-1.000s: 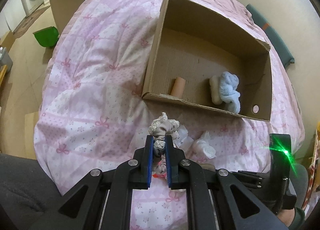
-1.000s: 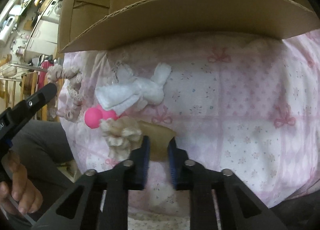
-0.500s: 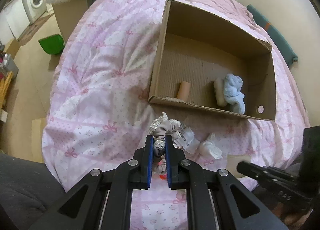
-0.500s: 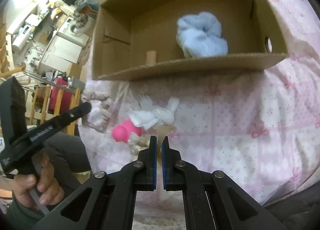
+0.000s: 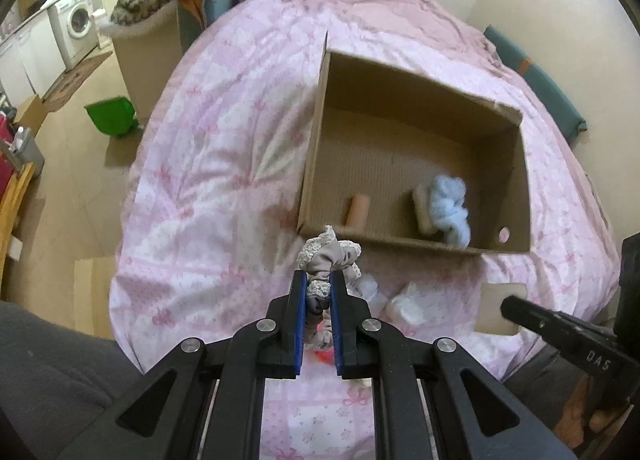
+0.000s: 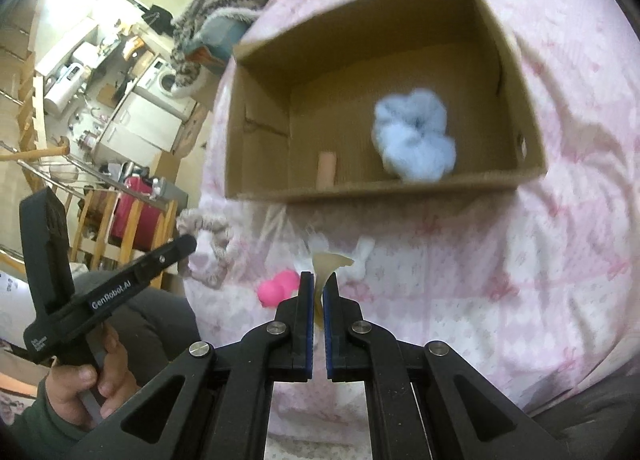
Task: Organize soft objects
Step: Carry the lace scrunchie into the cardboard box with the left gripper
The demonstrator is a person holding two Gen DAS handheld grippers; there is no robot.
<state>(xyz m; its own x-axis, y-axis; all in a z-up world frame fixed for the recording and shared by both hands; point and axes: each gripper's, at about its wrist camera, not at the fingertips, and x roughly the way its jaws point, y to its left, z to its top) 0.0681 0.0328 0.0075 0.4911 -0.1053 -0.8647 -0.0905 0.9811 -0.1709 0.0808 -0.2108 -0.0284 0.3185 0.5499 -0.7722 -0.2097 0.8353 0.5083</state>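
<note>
Fingers of the left gripper [image 5: 319, 288] are clamped on a grey lace-edged scrunchie [image 5: 329, 256], which bunches above the blue pads and hangs clear of the pink bedspread [image 5: 224, 164]. It looks light and floppy, so a pinch across the gathered cloth should hold it; I judge it would snag on little. Just beyond it stands an open cardboard box [image 5: 316, 148] with 3 things inside: a small tan tube [image 5: 357, 212], a beige pad [image 5: 423, 210] and a fluffy blue scrunchie [image 5: 450, 208] touching that pad. Its near wall is the only barrier between the grey scrunchie and the box floor. White soft pieces [image 5: 408, 302] lie on the bedspread below the box. Far left are a green bin [image 5: 111, 116] and a washing machine [image 5: 78, 34].

From the right wrist, the right gripper [image 6: 319, 292] has its fingers pressed together on a thin cream sponge piece [image 6: 329, 262], whose free end flares above the pads. It seems weightless and squashy, easily bent, so gripping near its middle suits it. A pink ball [image 6: 278, 290] and white fluff [image 6: 362, 256] lie on the bedspread just beside it. Again the box wall stands ahead, with the blue scrunchie close behind it. At the left, a hand [image 6: 82, 384] holds the left gripper with its grey scrunchie.
</note>
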